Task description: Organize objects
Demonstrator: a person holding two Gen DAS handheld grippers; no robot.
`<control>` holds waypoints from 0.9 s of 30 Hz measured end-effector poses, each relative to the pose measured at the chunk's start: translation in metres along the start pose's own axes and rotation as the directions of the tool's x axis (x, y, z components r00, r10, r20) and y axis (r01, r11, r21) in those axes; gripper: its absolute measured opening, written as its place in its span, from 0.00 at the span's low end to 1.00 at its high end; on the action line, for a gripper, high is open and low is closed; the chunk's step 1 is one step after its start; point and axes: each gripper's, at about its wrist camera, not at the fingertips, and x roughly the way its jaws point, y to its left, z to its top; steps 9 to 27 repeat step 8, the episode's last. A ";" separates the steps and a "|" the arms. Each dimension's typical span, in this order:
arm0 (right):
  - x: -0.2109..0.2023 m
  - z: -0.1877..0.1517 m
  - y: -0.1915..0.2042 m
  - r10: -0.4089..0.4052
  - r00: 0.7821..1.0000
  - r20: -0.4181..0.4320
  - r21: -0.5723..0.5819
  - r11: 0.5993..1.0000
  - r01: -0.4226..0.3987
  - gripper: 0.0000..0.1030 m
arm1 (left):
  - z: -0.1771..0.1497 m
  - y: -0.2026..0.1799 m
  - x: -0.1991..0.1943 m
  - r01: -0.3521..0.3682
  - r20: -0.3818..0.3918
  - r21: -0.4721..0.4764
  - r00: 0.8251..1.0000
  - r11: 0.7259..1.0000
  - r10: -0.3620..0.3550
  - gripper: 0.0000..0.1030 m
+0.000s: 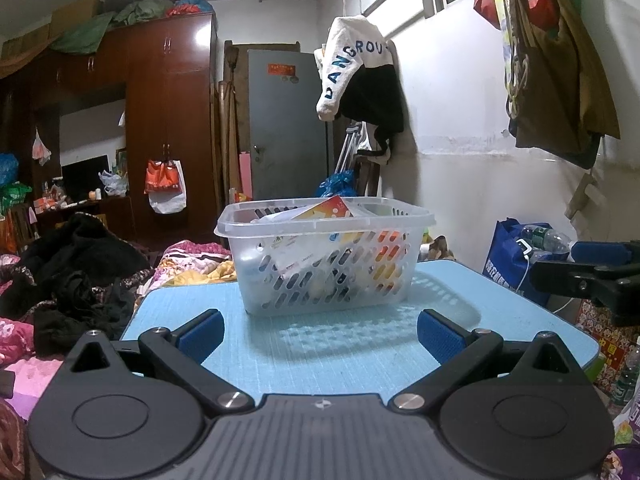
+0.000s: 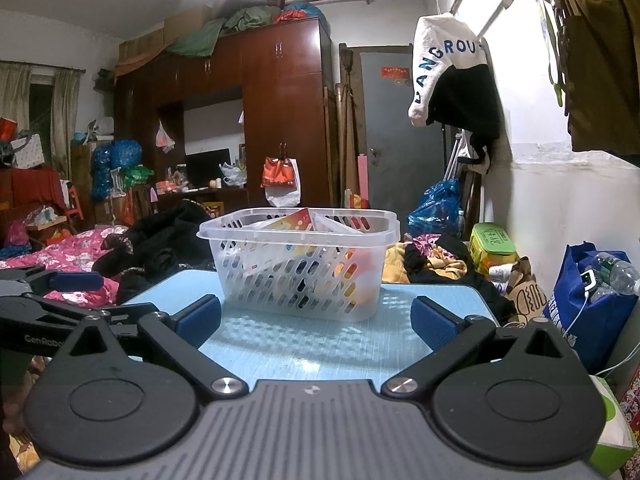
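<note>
On the light-blue surface [image 1: 360, 344], a clear perforated basket [image 1: 324, 256] of packets is set; both the left hand-held gripper [image 1: 320, 330] and right hand-held gripper [image 2: 316, 320] are held wide open before it, nothing gripped or touched.

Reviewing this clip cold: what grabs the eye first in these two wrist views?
A clear perforated plastic basket stands in the middle of the light blue table, holding colourful packets and papers. Both the left gripper and the right gripper are open and empty, short of it. A white and black garment lettered in blue hangs on the wall behind.
</note>
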 end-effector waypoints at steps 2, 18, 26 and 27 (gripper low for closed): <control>0.001 0.000 -0.002 0.000 1.000 -0.002 -0.002 1.000 0.000 1.00 | 0.000 0.000 -0.001 -0.003 0.008 0.000 1.000 1.000 0.003 1.00; 0.005 -0.002 -0.003 0.005 1.000 -0.005 -0.008 1.000 -0.005 1.00 | 0.000 -0.002 -0.001 -0.011 0.018 0.004 1.000 1.000 0.011 1.00; 0.005 -0.002 -0.003 0.005 1.000 -0.005 -0.008 1.000 -0.005 1.00 | 0.000 -0.002 -0.001 -0.011 0.018 0.004 1.000 1.000 0.011 1.00; 0.005 -0.002 -0.003 0.005 1.000 -0.005 -0.008 1.000 -0.005 1.00 | 0.000 -0.002 -0.001 -0.011 0.018 0.004 1.000 1.000 0.011 1.00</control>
